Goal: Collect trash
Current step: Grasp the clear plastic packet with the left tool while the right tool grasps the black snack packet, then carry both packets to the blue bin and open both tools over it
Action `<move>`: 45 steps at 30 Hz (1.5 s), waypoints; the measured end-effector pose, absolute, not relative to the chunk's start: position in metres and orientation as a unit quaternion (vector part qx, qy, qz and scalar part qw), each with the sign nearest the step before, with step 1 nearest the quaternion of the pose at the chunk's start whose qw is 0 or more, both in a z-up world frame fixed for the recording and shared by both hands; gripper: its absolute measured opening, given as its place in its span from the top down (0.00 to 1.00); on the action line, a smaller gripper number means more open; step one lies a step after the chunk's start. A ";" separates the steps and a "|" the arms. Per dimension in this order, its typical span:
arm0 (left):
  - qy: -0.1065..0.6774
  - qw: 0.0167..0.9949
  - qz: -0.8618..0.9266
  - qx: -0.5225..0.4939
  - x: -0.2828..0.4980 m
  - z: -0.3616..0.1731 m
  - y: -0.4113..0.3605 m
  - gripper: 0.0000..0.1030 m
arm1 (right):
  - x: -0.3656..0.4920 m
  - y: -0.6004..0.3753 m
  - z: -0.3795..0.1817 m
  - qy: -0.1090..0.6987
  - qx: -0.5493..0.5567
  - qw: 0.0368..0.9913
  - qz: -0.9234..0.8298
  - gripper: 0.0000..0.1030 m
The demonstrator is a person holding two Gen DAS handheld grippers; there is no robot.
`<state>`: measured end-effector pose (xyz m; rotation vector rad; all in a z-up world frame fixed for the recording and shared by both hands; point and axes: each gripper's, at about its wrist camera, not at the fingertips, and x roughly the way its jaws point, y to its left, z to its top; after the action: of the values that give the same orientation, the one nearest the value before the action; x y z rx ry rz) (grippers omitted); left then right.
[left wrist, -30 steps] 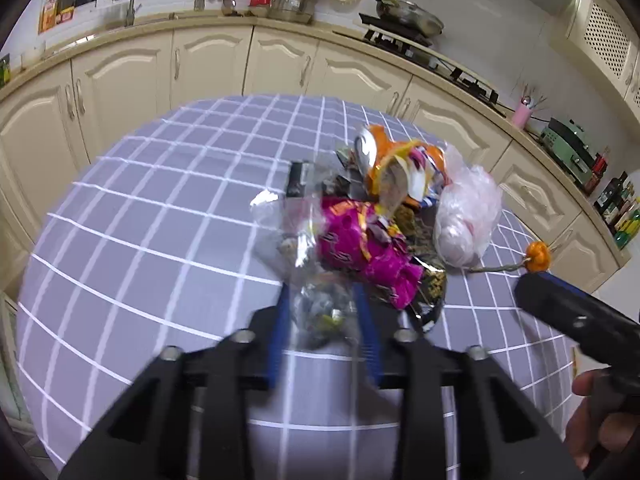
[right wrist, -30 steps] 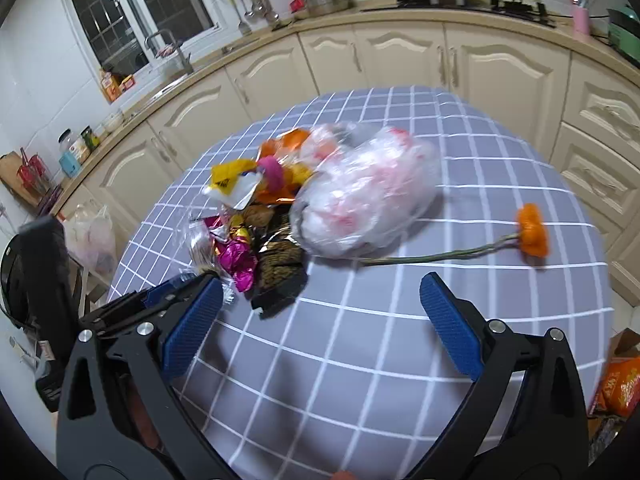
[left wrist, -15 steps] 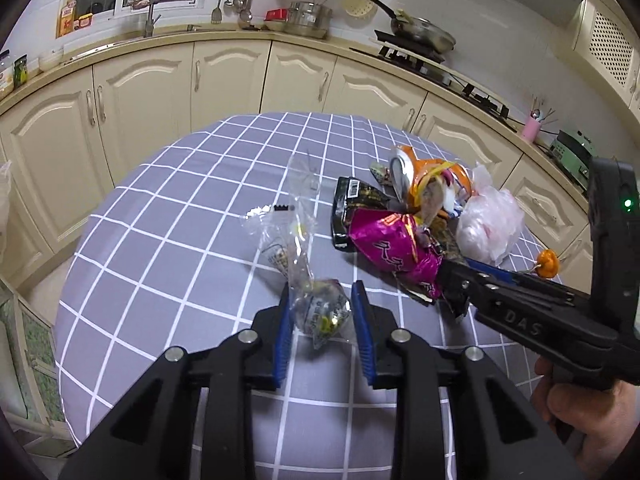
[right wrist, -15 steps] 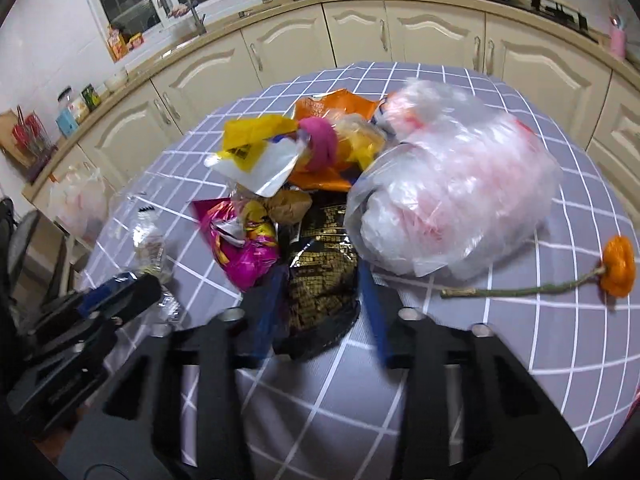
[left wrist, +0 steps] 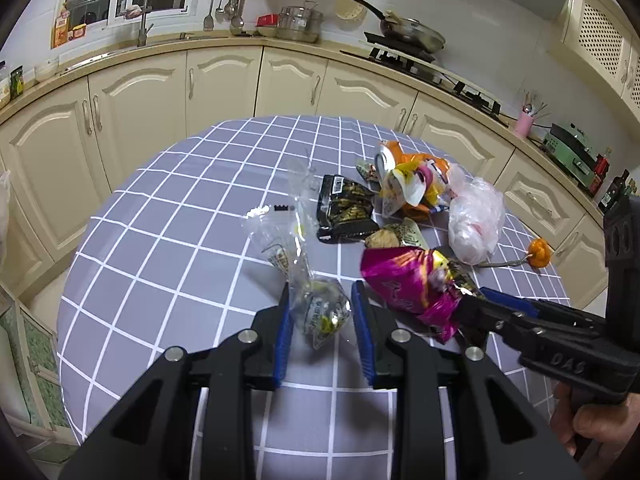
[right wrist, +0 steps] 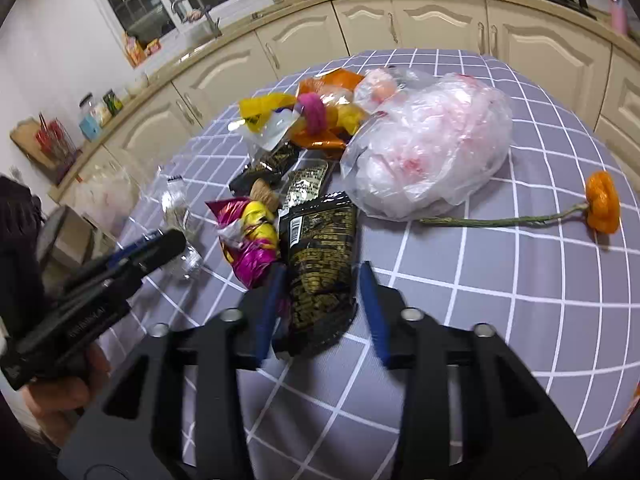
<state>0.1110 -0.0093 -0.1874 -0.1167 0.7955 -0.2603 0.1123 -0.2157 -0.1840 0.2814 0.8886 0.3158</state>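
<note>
On the grey checked table [left wrist: 180, 220] lies a heap of wrappers. My left gripper [left wrist: 320, 298] is shut on a clear plastic wrapper [left wrist: 320, 314] with greenish scraps inside, at the near side of the heap. My right gripper [right wrist: 322, 268] straddles a crumpled black-and-gold snack bag [right wrist: 320, 248]. Its jaws are opening, and the pads still touch the bag's sides. A magenta foil wrapper [right wrist: 254, 248] lies against its left finger. In the left wrist view the magenta wrapper [left wrist: 404, 280] hides the bag, with the right gripper [left wrist: 476, 300] just behind it.
Behind lie a second black bag [left wrist: 344, 208], orange and yellow wrappers [left wrist: 412, 176], a tied clear plastic bag [right wrist: 432, 152] and an orange flower [right wrist: 602, 204] on a long stem. Cream kitchen cabinets ring the table. A hand [left wrist: 592, 428] holds the right gripper.
My right gripper went from wide open over bare cloth to narrow around the black snack bag at the heap. My left gripper kept its hold on the clear wrapper.
</note>
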 end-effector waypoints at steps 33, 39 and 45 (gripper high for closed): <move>0.288 0.935 -0.205 -0.024 0.056 -0.114 -0.068 0.74 | 0.033 -0.295 -0.098 0.268 0.195 0.930 0.160 0.80; 0.275 0.917 -0.289 -0.001 0.035 -0.102 -0.141 0.74 | -0.022 -0.378 -0.088 0.234 0.201 0.950 0.038 0.80; 0.282 0.874 -0.394 0.037 0.001 -0.116 -0.237 0.74 | -0.084 -0.471 -0.117 0.248 0.241 0.934 -0.096 0.80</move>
<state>0.0010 -0.2369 -0.1159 0.0765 0.5880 -0.8221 -0.0838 -0.4714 -0.1174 0.4924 0.5064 -0.1967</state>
